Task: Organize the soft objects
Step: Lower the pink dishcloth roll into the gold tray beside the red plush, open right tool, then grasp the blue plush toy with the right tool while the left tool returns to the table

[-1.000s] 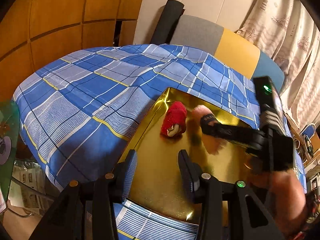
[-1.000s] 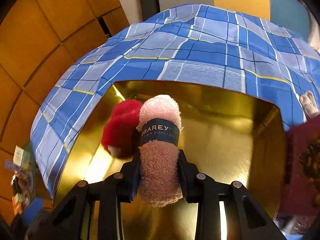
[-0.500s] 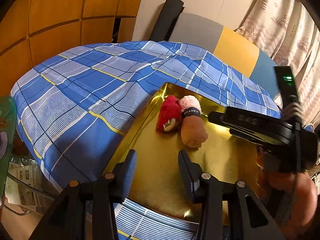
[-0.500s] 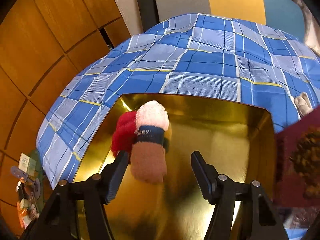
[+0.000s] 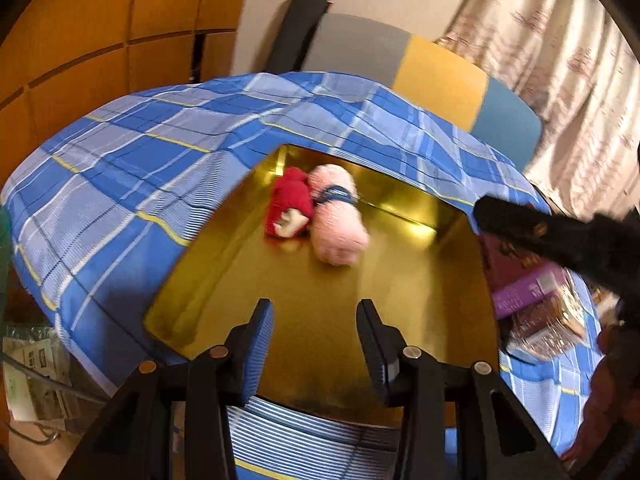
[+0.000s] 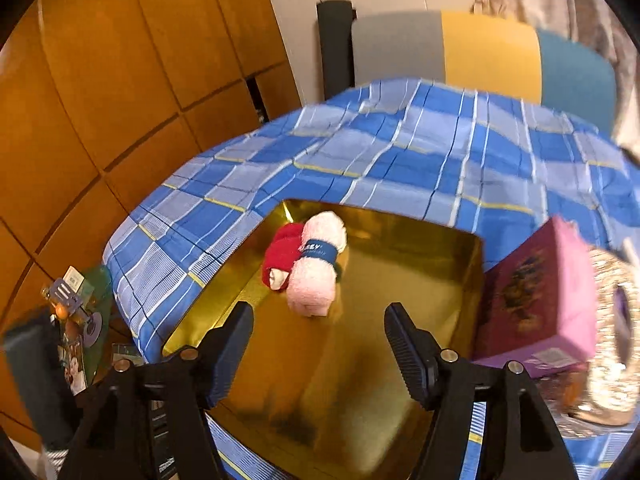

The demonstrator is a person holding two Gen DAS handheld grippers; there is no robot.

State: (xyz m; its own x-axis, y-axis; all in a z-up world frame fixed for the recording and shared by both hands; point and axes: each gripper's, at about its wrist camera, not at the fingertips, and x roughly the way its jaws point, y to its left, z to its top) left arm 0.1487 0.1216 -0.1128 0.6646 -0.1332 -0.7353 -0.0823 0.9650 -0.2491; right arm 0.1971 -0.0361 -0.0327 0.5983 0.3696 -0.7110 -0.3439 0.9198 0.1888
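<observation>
A rolled pink terry cloth with a blue band (image 6: 316,268) is lying ahead of the right gripper (image 6: 318,344), touching a red rolled cloth (image 6: 282,256) in the shiny gold tray (image 6: 360,380). The gripper's jaws are opening, nothing between them; the left gripper (image 5: 316,348) is hanging released. Placing looks finished; fetching another soft item likely follows.

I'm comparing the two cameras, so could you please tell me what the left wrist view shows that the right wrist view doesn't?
Only the left wrist view shows the right gripper reaching in from the right. Only the right wrist view shows the cluttered green board beside the bed. Both show the red roll and pink roll touching in the gold tray, plus the purple box.
</observation>
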